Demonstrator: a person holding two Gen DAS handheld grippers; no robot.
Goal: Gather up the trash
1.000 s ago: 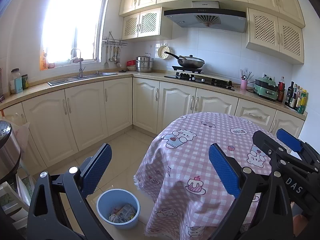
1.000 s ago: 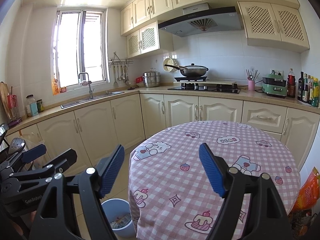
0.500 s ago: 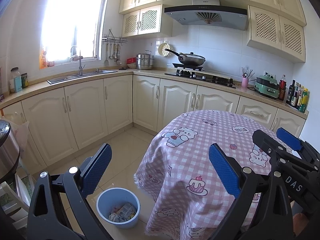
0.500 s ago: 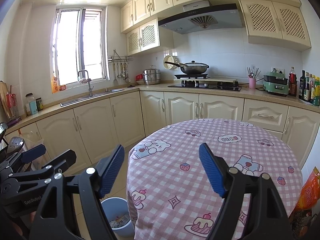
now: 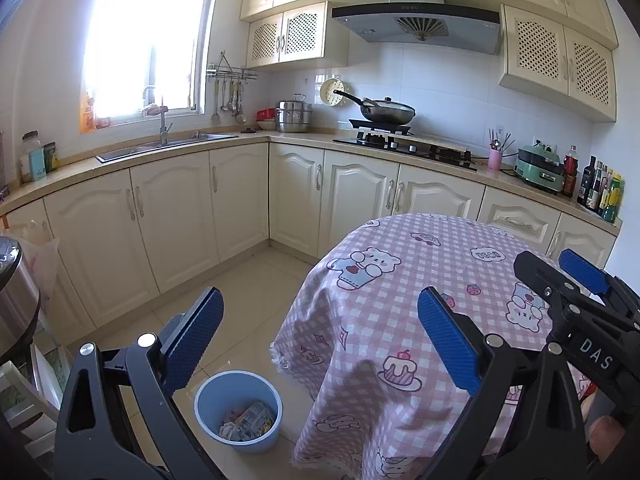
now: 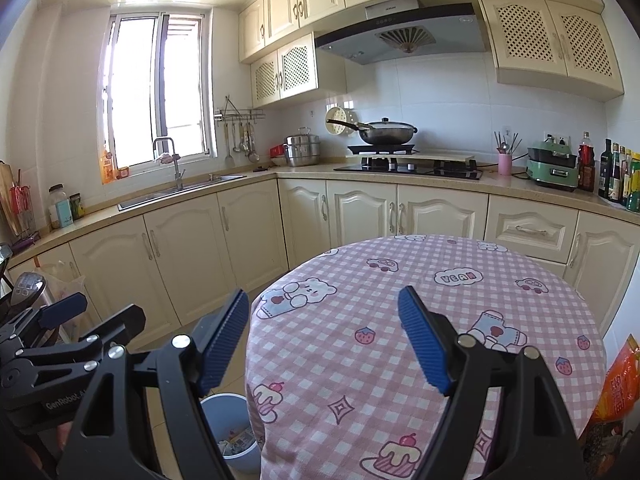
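A light blue bin (image 5: 238, 411) stands on the tiled floor beside the round table (image 5: 424, 288), with crumpled paper and wrappers (image 5: 250, 426) inside. The bin (image 6: 230, 436) shows partly behind the right gripper's left finger. My left gripper (image 5: 320, 332) hangs open above the floor and the table's left edge, nothing between its blue pads. My right gripper (image 6: 323, 328) is open over the pink checked tablecloth (image 6: 440, 320), also empty. Each gripper appears at the edge of the other's view: the right gripper (image 5: 582, 284) and the left gripper (image 6: 60, 316).
Cream cabinets (image 5: 168, 216) run along the left and far walls under a counter with a sink (image 5: 164, 148), a pot (image 5: 295, 117), a wok (image 5: 386, 111) and bottles (image 5: 600, 196). An orange bag (image 6: 618, 388) sits at the table's right. A metal appliance (image 5: 14, 292) stands at the left.
Both views have tilted down very slightly, so the table and bin sit a little lower-nearer in frame. Both grippers stay open and empty.
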